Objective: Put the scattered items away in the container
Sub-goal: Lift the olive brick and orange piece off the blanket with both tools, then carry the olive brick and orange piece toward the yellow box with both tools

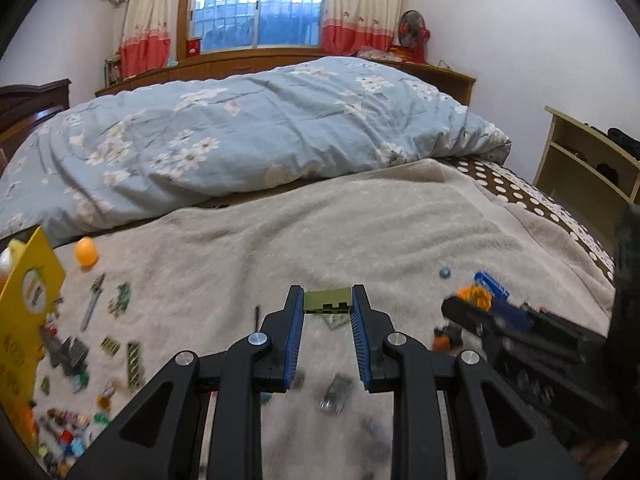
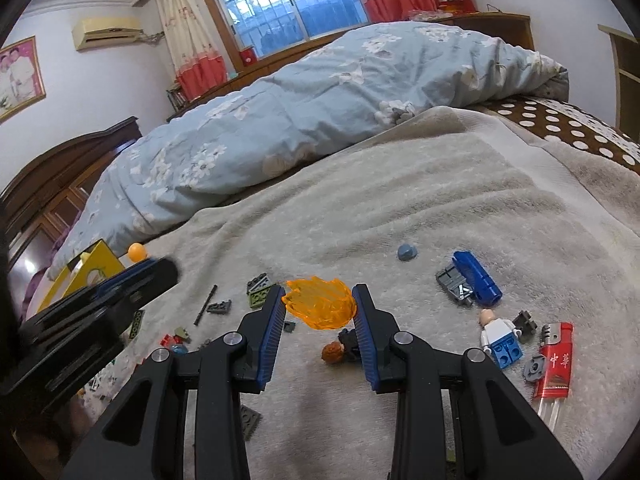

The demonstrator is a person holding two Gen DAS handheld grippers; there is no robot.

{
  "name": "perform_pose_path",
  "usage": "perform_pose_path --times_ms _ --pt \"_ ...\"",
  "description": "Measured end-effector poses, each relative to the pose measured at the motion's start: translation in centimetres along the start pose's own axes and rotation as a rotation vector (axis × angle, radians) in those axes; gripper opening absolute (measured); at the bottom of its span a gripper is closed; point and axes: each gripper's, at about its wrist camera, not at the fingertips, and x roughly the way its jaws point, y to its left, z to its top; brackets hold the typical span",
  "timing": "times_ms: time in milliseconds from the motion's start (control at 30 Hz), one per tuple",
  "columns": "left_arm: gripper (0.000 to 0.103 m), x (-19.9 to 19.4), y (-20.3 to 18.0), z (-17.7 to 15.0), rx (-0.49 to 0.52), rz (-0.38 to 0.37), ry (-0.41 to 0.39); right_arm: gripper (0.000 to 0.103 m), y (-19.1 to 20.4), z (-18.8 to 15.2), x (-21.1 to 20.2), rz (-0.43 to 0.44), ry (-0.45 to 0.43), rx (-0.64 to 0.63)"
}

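Note:
My left gripper [image 1: 328, 300] is shut on an olive green brick [image 1: 328, 301], held above the beige blanket [image 1: 360, 220]. My right gripper [image 2: 319, 304] is shut on a clear orange flame piece [image 2: 318, 306], also above the blanket; it shows blurred at the right of the left wrist view [image 1: 476, 300]. The yellow box [image 1: 24, 304] stands at the far left and also shows in the right wrist view [image 2: 94, 272]. Small toy bricks [image 1: 80, 356] lie scattered beside it.
An orange ball [image 1: 86, 252] lies near the box. A blue toy part [image 2: 476, 272], a minifigure [image 2: 500, 336], a red lighter [image 2: 554, 364] and a grey-blue cap [image 2: 407, 252] lie at right. A rumpled blue duvet [image 1: 240, 136] lies behind.

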Motion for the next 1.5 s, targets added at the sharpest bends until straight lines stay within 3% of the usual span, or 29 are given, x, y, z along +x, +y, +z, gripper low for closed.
perform_pose_path --times_ms 267,333,433,633,1000,1500 --pt "0.023 -6.2 1.9 -3.6 -0.036 0.069 0.043 0.035 3.0 -0.6 -1.0 -0.031 -0.086 -0.131" --pt "0.023 -8.0 2.4 -4.4 -0.029 0.092 0.042 0.035 4.0 -0.9 -2.4 -0.089 -0.103 -0.129" --pt "0.023 -10.3 3.0 -5.3 -0.019 0.122 0.037 0.035 5.4 -2.2 -6.0 -0.095 -0.128 -0.097" --pt "0.023 -13.7 5.1 -6.1 -0.079 0.149 0.04 0.035 7.4 -5.5 -8.3 -0.065 -0.056 -0.059" --pt "0.023 -19.5 7.6 -8.0 -0.117 0.216 -0.001 0.035 13.1 -6.6 -13.5 -0.054 -0.104 -0.163" --pt "0.023 -25.9 14.0 -11.1 -0.226 0.327 -0.067 0.035 21.7 -9.6 -14.9 -0.01 -0.073 -0.343"
